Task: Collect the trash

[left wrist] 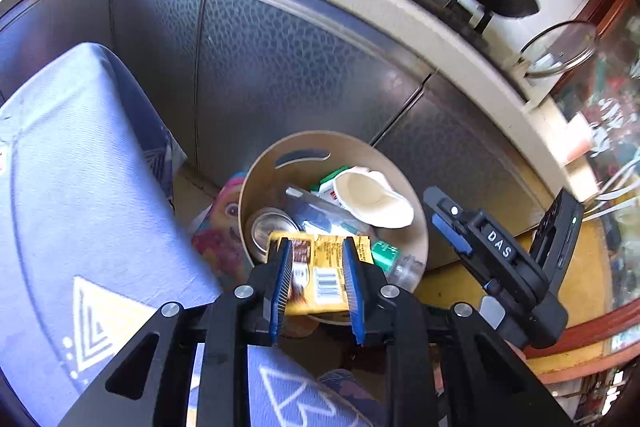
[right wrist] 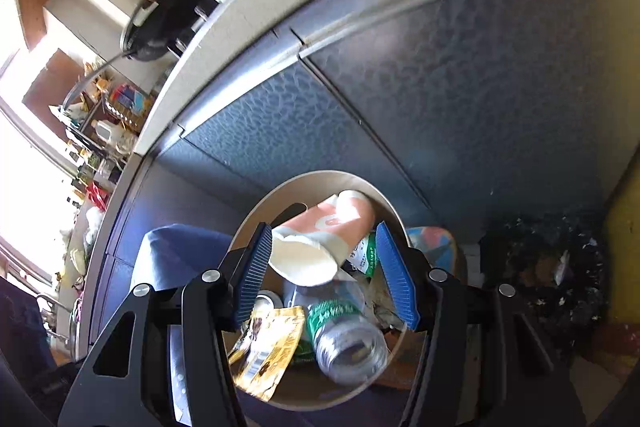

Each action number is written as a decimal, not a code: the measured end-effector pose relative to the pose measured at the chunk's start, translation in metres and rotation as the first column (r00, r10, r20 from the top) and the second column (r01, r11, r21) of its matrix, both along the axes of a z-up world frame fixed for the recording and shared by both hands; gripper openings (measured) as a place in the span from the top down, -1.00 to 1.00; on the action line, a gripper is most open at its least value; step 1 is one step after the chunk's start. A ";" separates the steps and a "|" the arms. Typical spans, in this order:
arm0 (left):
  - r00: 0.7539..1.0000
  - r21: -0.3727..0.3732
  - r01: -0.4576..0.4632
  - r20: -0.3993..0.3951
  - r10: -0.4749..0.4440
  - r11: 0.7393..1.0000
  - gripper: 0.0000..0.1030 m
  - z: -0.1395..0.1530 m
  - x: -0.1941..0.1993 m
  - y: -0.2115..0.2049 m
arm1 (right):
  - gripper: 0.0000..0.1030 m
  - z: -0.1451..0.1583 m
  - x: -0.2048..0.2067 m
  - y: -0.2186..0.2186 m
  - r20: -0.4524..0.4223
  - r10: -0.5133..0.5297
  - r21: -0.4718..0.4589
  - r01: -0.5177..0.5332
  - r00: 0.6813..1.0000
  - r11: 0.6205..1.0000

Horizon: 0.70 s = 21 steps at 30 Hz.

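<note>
Left wrist view: your left gripper [left wrist: 316, 279] hangs over the round tan trash bin [left wrist: 416, 227] on the floor, in front of the dark dimpled cabinet doors [left wrist: 280, 67]. Its blue pads [left wrist: 282, 275] stand a little apart, with the yellow snack wrapper with a barcode [left wrist: 324, 275] between them. The wrapper looks framed, not pinched; I can't tell whether either pad touches it. The wrapper sits over the bin's near rim. Inside the bin are a squashed white paper cup [left wrist: 372, 199], a silver can end [left wrist: 270, 227] and a clear plastic bottle with a green label [left wrist: 396, 259] against the near wall. A blue patterned cloth [left wrist: 80, 187] covers the surface to the left. Your right gripper [left wrist: 500, 255] shows as a black body at right, beside the bin; its jaws aren't readable from here.

Right wrist view: your right gripper [right wrist: 324, 275] also points down into the same trash bin [right wrist: 280, 195]. Its jaws are wide apart and hold nothing. The paper cup [right wrist: 320, 243], pink outside and white inside, lies tilted between the pads [right wrist: 394, 275] but is clear of the right-hand one. Whether it brushes the left-hand pad I can't tell. Below it the clear bottle [right wrist: 344, 335] lies on its side, with the yellow wrapper [right wrist: 272, 351] just beside it at the near rim. The can end [right wrist: 266, 301] peeks out behind the left-hand pad.
</note>
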State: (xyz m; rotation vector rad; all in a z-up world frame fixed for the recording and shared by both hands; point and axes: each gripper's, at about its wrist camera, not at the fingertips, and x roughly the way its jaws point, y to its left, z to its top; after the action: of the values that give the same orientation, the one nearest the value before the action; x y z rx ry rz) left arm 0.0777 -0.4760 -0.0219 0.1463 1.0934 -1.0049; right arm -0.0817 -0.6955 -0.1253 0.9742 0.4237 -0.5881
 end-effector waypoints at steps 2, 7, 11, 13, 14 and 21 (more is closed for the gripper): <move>1.000 -0.023 0.004 0.015 -0.003 1.000 0.51 0.009 -0.005 0.014 | -0.06 0.008 -0.011 0.014 0.022 0.002 -0.011 -0.002 1.000 1.000; 0.993 -0.038 0.024 0.113 -0.019 0.999 0.51 0.031 -0.029 0.056 | -0.06 0.023 -0.036 0.067 0.052 0.042 -0.047 -0.040 0.998 0.998; 0.981 -0.023 0.034 0.194 -0.029 0.999 0.46 0.038 -0.053 0.094 | -0.06 0.032 -0.053 0.113 0.045 0.083 -0.077 -0.080 0.996 0.994; 0.973 -0.013 0.040 0.230 -0.036 0.999 0.43 0.038 -0.064 0.112 | -0.06 0.040 -0.059 0.137 0.030 0.106 -0.102 -0.103 0.994 0.990; 0.969 -0.008 0.041 0.245 -0.038 0.999 0.43 0.038 -0.070 0.121 | -0.06 0.044 -0.062 0.150 0.020 0.120 -0.117 -0.117 0.993 0.986; 0.964 0.000 0.006 0.265 -0.005 1.000 0.43 0.034 -0.094 0.174 | -0.07 0.066 -0.078 0.223 -0.022 0.191 -0.172 -0.192 0.981 0.966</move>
State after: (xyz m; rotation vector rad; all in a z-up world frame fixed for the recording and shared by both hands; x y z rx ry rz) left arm -0.0160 -0.3021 0.0118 0.2756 0.8482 -0.9597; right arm -0.1600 -0.4722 -0.0596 0.7547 0.4579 -0.4444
